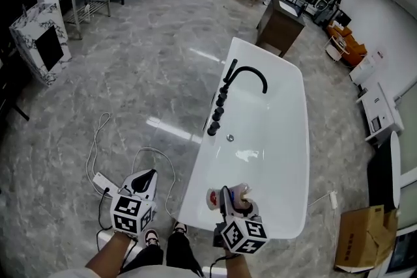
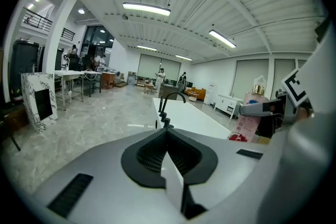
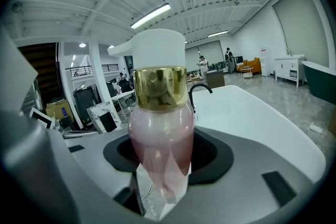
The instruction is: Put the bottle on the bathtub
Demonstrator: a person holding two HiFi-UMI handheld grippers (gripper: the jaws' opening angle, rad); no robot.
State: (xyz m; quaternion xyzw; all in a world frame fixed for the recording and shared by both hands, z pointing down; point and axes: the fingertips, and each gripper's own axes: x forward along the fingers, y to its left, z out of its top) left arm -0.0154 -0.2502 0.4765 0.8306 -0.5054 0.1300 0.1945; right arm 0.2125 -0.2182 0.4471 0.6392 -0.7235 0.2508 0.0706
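One pink translucent pump bottle (image 3: 160,134), gold-collared and white-headed, is pinched upright between the fingers of the right gripper (image 1: 229,204), over the near rim of the white bathtub (image 1: 280,228). The rim is judged just below. The left gripper (image 1: 146,179), fingers pressed together and empty, is seen beside the tub.

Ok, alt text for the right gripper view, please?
A pink pump bottle with a gold collar and white pump head stands upright, gripped between the jaws. Behind it lies a white bathtub with a black faucet, under ceiling strip lights.
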